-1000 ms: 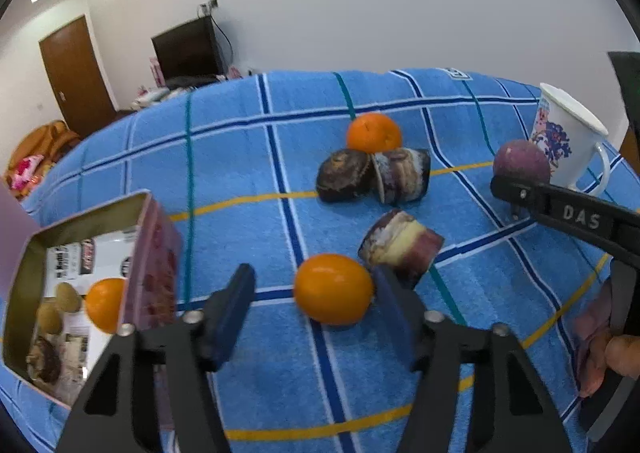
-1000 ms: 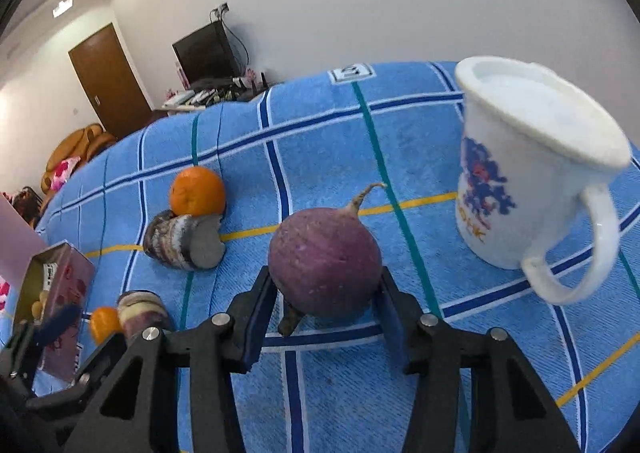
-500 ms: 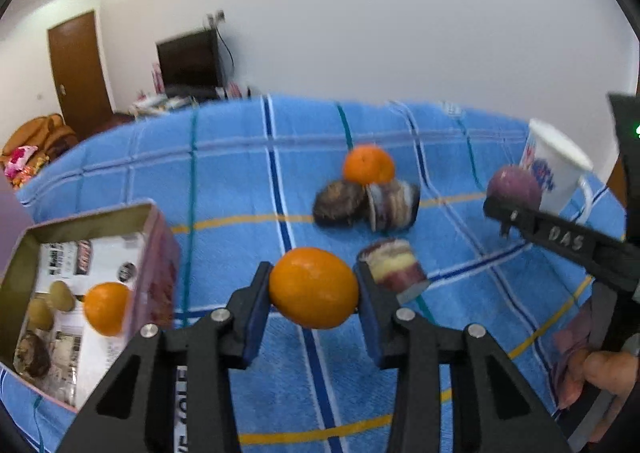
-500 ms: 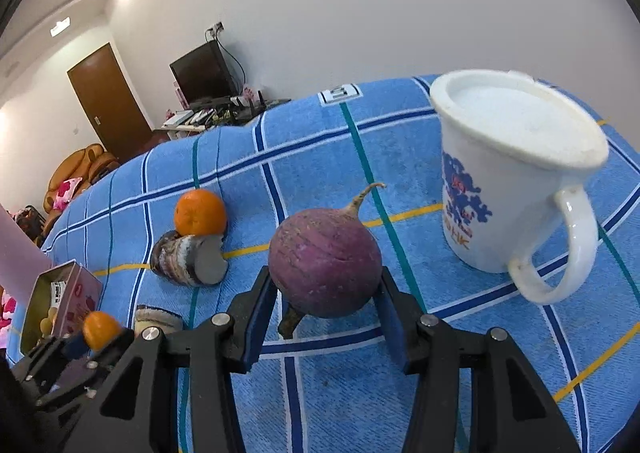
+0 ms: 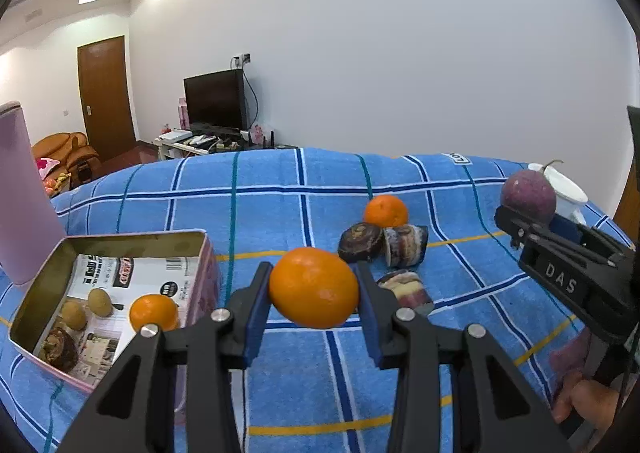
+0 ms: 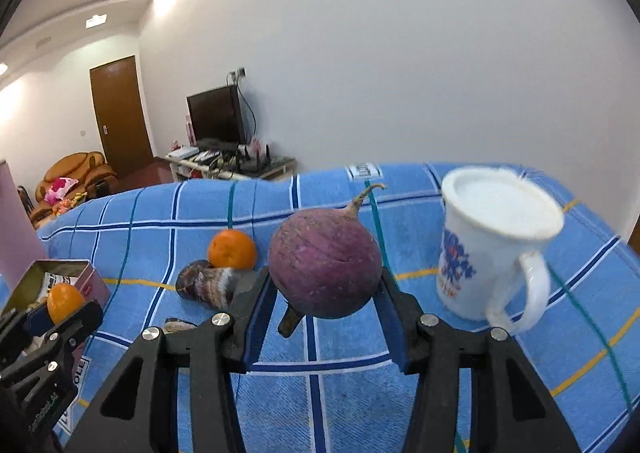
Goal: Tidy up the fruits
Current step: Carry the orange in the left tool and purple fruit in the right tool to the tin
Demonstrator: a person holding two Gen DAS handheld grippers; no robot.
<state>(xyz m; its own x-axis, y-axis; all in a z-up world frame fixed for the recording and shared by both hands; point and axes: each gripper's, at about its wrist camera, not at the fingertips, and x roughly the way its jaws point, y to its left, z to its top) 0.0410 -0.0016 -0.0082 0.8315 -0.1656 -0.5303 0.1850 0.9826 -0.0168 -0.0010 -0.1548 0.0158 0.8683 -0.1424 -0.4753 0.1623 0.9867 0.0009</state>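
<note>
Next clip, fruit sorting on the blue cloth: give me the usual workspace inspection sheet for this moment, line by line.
Surface: blue checked cloth covering the surface, flat.
Job's things: open tin box at left holding one orange, two small brown fruits and a dark item; loose orange mid-cloth.
Clutter: three dark layered pieces near the loose orange; white mug, upright; pink object behind the box.
Grippers: left gripper clamps held orange off the cloth; right gripper clamps purple round vegetable, raised.
Cables: none on the cloth; one hangs by the TV.
Surroundings: white wall, brown door, sofa.
</note>
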